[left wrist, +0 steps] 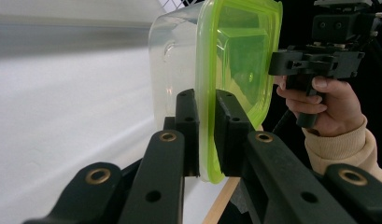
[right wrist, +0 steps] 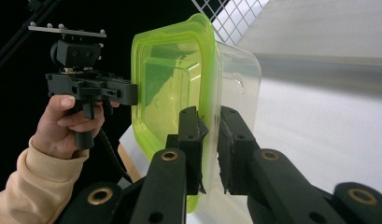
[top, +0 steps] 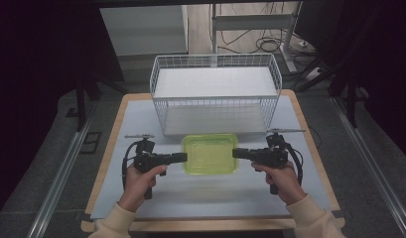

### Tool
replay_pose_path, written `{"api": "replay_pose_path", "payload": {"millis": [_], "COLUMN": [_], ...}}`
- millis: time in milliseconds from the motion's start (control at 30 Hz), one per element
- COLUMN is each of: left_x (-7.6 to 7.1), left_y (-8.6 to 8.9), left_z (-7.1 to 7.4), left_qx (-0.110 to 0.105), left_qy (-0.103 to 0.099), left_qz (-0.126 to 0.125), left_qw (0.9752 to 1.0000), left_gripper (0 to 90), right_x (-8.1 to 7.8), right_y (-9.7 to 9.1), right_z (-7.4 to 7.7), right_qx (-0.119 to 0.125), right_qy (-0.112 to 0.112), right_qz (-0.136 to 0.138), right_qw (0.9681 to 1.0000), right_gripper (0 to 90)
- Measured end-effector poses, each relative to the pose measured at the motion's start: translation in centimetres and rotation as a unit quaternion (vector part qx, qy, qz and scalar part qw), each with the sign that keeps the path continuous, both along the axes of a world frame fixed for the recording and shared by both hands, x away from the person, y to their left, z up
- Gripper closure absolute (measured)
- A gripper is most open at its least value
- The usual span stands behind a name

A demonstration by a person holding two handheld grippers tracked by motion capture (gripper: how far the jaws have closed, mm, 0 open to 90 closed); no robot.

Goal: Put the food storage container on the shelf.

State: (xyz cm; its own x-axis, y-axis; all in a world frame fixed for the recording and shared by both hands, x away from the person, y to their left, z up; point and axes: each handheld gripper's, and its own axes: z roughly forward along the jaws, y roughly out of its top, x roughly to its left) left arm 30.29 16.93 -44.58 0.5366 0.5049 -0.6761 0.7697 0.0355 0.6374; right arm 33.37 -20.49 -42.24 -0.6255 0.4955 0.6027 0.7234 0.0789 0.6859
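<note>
Two grippers, left (top: 183, 157) | right (top: 236, 153) | fingers clamp container (top: 210, 153) rims | long axis left-right, lid up

Table: pale top (top: 141, 119) with wooden edge (top: 107, 148)
Floor: grey carpet (top: 41, 163); metal rails (top: 61, 173) either side
Beyond: white desk legs (top: 290, 44); loose cables (top: 270, 44); dark surroundings
</note>
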Motion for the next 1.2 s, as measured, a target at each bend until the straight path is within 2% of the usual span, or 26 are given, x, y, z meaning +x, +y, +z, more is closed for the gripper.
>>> {"api": "replay_pose_path", "payload": {"millis": [400,1200], "left_x": [0.9,3.1], "left_y": [0.0,-0.5], "left_z": [1.7,4.1], "left_qx": [-0.002,-0.004], "left_qy": [-0.012,-0.024], "left_qz": [0.004,0.003], "left_qw": [0.9999,0.9997], "left_gripper": [81.5,81.5], "right_x": [0.8,2.4], "right_y": [0.0,-0.3], "right_z": [1.7,4.1], "right_qx": [0.002,-0.001], "right_qy": [-0.013,-0.032], "right_qz": [-0.001,-0.013], "right_qw": [0.9999,0.9994], "right_gripper": [80.3,80.6]}}
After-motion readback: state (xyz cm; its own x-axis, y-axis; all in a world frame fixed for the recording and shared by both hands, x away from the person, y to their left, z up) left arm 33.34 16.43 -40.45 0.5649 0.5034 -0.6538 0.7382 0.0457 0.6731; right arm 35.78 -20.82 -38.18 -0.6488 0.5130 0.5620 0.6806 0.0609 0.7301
